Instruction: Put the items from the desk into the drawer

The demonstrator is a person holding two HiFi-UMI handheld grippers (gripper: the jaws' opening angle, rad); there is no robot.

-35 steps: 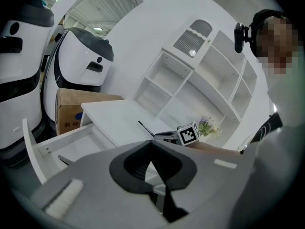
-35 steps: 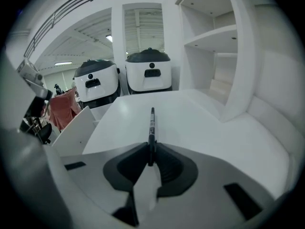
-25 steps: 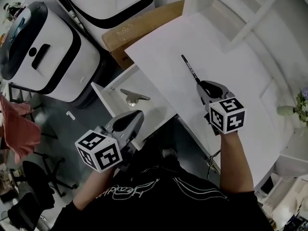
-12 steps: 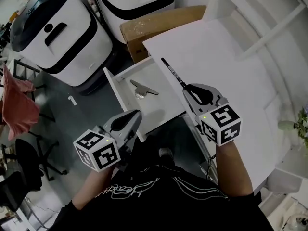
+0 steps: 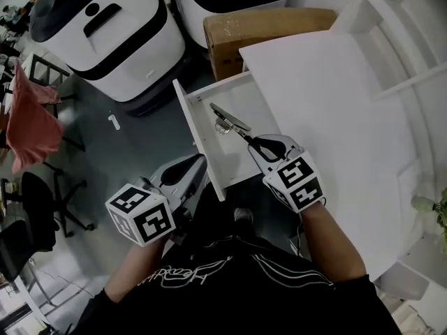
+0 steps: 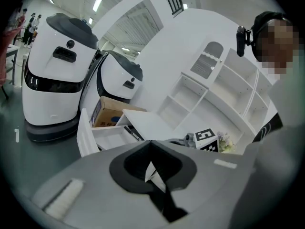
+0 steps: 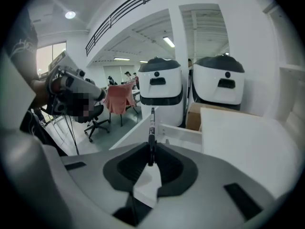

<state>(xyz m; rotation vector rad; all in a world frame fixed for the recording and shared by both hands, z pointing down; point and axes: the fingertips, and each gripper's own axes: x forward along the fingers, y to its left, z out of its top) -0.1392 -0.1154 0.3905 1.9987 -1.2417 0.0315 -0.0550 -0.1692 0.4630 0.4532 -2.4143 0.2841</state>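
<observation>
My left gripper (image 5: pixel 183 176) hangs nearest me, low beside the drawer (image 5: pixel 198 139) front; its jaws are pressed together with nothing between them. My right gripper (image 5: pixel 260 145) is just beyond it, at the drawer's near corner, close to the counter (image 5: pixel 335 96) edge; its jaws pinch a black pen (image 5: pixel 244 135) by its rear end. The pen sticks out ahead of the jaws over the open drawer; its tip is above a grey metal piece (image 5: pixel 222 126) lying on the drawer floor, and I cannot tell whether they touch. The drawer is white and pulled out from under the counter. Past it a cardboard box (image 5: pixel 265 26) stands against the counter's far edge; two white units (image 5: pixel 105 33) stand on the floor beside the box; a red cloth (image 5: pixel 31 124) hangs off to my left.
</observation>
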